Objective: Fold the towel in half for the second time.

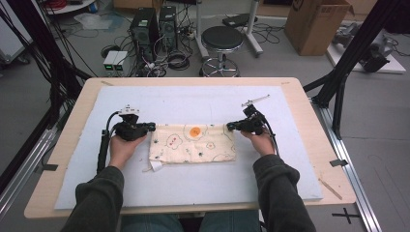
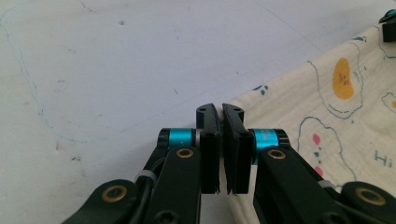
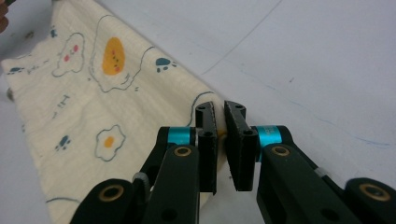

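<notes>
I am holding my left gripper [image 1: 149,127] at the left far corner of the cream cloth [image 1: 192,143], with my left hand [image 1: 123,147] resting on the white mat [image 1: 193,188] that covers the surface [image 1: 43,193]. In the left gripper view the 2 black jaws are standing almost together, and the corner of the cloth [image 2: 322,116] is running in between them, so this gripper [image 2: 220,112] is pinching that corner.

The cloth is lying flat as a folded rectangle in the middle of the mat, its long sides running parallel to the near edge of the surface. It is printed with fried eggs, paw prints and small outlined shapes, and an orange yolk is sitting near its far edge. A small white tag [image 1: 155,166] is sticking out at its left near corner.

I am holding my right gripper [image 1: 231,126] at the right far corner of the cloth, with my right hand [image 1: 261,142] behind it near the right edge of the mat. In the right gripper view the jaws are nearly closed, and the cloth [image 3: 93,107] corner is tucked between them, so this gripper [image 3: 220,108] is clamping the fabric too.
</notes>
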